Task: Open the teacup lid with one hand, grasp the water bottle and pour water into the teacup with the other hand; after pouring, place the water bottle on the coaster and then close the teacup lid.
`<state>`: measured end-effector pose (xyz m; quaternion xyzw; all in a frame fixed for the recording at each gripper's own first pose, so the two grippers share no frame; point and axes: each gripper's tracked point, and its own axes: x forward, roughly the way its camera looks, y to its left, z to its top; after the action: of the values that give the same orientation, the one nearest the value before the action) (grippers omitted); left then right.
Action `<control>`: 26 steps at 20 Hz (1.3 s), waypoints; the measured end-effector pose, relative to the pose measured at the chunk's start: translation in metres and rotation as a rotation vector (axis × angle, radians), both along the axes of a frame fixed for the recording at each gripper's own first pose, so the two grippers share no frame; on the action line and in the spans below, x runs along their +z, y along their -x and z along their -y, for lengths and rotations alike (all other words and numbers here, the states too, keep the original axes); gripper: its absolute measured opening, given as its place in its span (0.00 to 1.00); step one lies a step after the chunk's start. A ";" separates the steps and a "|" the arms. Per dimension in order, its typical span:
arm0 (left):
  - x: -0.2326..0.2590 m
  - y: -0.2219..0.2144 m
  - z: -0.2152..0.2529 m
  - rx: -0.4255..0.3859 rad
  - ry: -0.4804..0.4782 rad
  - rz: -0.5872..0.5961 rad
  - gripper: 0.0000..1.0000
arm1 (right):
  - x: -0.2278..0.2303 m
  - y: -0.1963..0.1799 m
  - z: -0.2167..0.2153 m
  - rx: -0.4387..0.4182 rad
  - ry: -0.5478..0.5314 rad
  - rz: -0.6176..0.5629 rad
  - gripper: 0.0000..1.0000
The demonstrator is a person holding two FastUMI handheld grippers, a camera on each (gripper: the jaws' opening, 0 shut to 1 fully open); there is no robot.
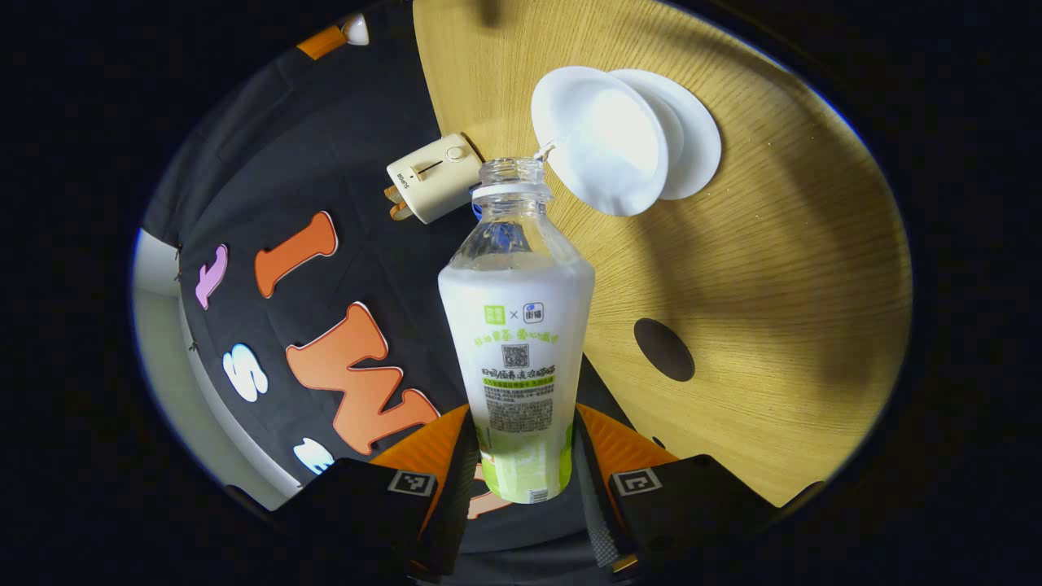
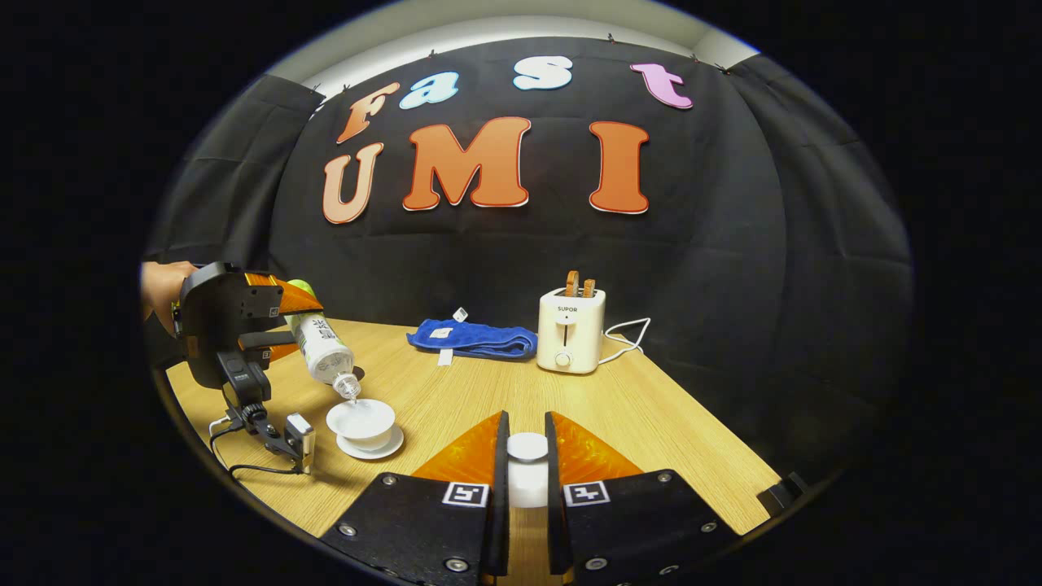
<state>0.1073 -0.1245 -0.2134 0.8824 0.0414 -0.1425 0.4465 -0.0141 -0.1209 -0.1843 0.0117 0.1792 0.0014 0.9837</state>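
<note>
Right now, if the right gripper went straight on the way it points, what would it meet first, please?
Probably the toaster: the right gripper, shut on the teacup lid, points over bare table towards it, though depth is hard to judge.

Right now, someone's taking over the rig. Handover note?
Left tool: shut on the water bottle, tipped mouth-down over the teacup, water running in.
Right tool: shut on the teacup lid, held off the cup.
Teacup sits on its saucer; dark coaster lies on the table.
Done: lid off, bottle grasped.
Left: finish pouring, bottle to coaster, lid back on.
</note>
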 end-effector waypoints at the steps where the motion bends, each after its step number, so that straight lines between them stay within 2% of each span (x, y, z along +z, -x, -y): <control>1: 0.001 0.000 0.001 -0.002 -0.010 0.004 0.64 | 0.000 0.000 0.000 0.002 -0.001 0.000 0.19; 5: 0.007 0.000 0.004 -0.019 -0.033 0.020 0.62 | -0.001 0.002 0.001 0.000 0.003 -0.001 0.19; 17: 0.037 -0.005 0.011 -0.063 -0.111 0.088 0.64 | 0.007 0.001 0.000 0.001 -0.005 0.014 0.19; 26: 0.015 0.000 0.008 -0.071 -0.141 0.060 0.63 | 0.006 0.003 0.000 0.000 -0.003 0.011 0.19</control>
<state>0.1071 -0.1324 -0.1985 0.9164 0.0068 -0.1285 0.3789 -0.0166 -0.1205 -0.1786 0.0133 0.1739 0.0018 0.9847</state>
